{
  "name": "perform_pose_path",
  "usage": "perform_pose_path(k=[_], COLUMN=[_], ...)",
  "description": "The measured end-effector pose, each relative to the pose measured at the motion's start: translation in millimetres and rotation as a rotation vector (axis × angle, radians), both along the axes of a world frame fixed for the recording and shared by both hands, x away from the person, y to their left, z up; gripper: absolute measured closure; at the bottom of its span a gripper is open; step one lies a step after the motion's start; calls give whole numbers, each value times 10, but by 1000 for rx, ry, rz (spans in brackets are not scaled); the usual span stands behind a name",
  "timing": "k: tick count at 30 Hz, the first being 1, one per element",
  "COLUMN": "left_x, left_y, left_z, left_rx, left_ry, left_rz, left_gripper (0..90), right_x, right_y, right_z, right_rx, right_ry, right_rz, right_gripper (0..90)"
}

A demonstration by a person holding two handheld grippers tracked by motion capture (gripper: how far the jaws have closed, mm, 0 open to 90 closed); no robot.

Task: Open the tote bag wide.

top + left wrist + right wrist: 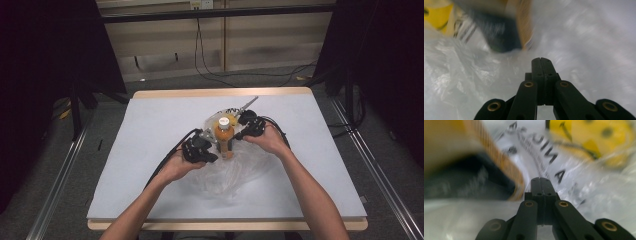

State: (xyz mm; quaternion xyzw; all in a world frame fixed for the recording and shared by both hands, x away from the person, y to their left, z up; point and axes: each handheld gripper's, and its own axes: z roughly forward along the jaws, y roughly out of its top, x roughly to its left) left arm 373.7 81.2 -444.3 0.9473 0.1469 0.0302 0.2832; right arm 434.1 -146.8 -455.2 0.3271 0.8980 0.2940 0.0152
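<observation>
An orange drink bottle [224,139] with a white cap stands upright on a crumpled clear plastic bag [232,175] at the middle of the table. My left gripper [215,158] is just left of the bottle, low by its base, jaws pressed together. My right gripper [236,137] is just right of it, also shut. In the left gripper view the shut left gripper [541,59] points at bag film [461,82], the blurred bottle [506,32] up left. In the right gripper view the right gripper [540,179] lies beside the bottle [461,170], over bag film printed with black letters [549,152] and a yellow face [594,140].
The table [150,125] has a pale grey top with a wooden rim. A thin grey stick-like thing [248,103] lies just behind the bag. Black cables [165,162] trail from both grippers. Dark frames and curtains stand at both sides.
</observation>
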Motion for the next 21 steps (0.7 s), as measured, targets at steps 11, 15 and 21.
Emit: perform_pose_path(k=[11,15,21], left_x=[222,263,254], left_y=[391,509,604], left_z=[-213,-222,-224], left_rx=[-23,-40,-35], left_ry=[32,50,40], left_rz=[124,136,134], left_gripper=[900,900,900], right_x=[-233,-278,-336], right_y=[-246,-431,-689], right_z=[-111,-136,-162], right_rx=[-52,-24,2], right_ry=[-27,-35,-52], right_rz=[24,7,-28], right_gripper=[900,900,900])
